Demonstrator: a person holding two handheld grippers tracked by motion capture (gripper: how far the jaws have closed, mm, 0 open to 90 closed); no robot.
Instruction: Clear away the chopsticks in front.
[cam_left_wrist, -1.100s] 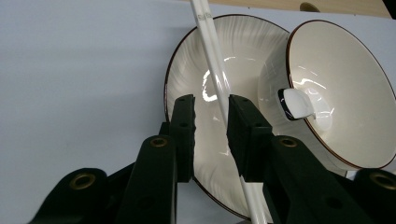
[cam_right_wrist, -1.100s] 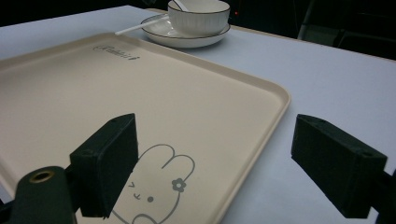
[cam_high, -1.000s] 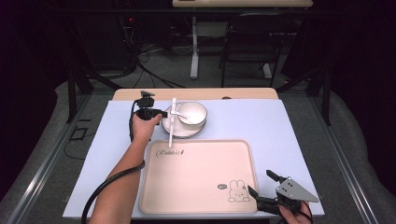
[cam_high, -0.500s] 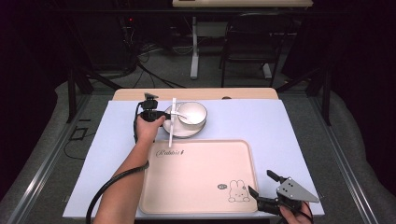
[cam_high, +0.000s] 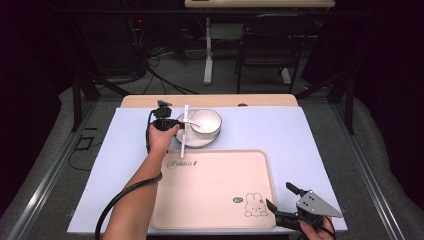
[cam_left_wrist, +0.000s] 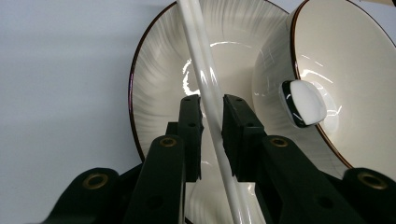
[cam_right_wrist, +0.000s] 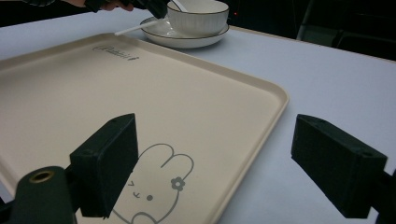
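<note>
- Left gripper (cam_high: 176, 125) at the near-left rim of a ribbed white plate (cam_high: 192, 141), reached in from the table's left side on an outstretched forearm
- Jaws just closing in, now clamped on a long white chopstick (cam_left_wrist: 208, 100), seen in the left gripper view running between both black pads and on across the plate (cam_left_wrist: 159, 70)
- Chopstick (cam_high: 184, 131) held over the plate's left edge in the high view, near end pointing toward the tray, far end past the plate's back rim
- White bowl (cam_high: 205, 120) with a dark rim seated on the plate, to the right of the chopstick; white spoon (cam_left_wrist: 303, 102) lying inside the bowl (cam_left_wrist: 345, 70)
- Plate and bowl at the far middle of a pale blue table cover (cam_high: 300, 135), just beyond the far edge of a cream tray (cam_high: 215, 195)
- Tray printed with a small rabbit (cam_high: 255, 205) near its right front corner and script lettering at its far left
- Right gripper (cam_high: 281, 202) low at the tray's right front corner, held in a hand (cam_high: 315, 231) at the bottom edge
- Right jaws spread wide with nothing between them, the rabbit drawing (cam_right_wrist: 154, 186) and the tray's rim (cam_right_wrist: 275, 100) visible through the gap in the right gripper view
- Bowl (cam_right_wrist: 198, 16) and plate (cam_right_wrist: 187, 39) far off in that same view, chopstick tip (cam_right_wrist: 133, 29) jutting toward the tray
</note>
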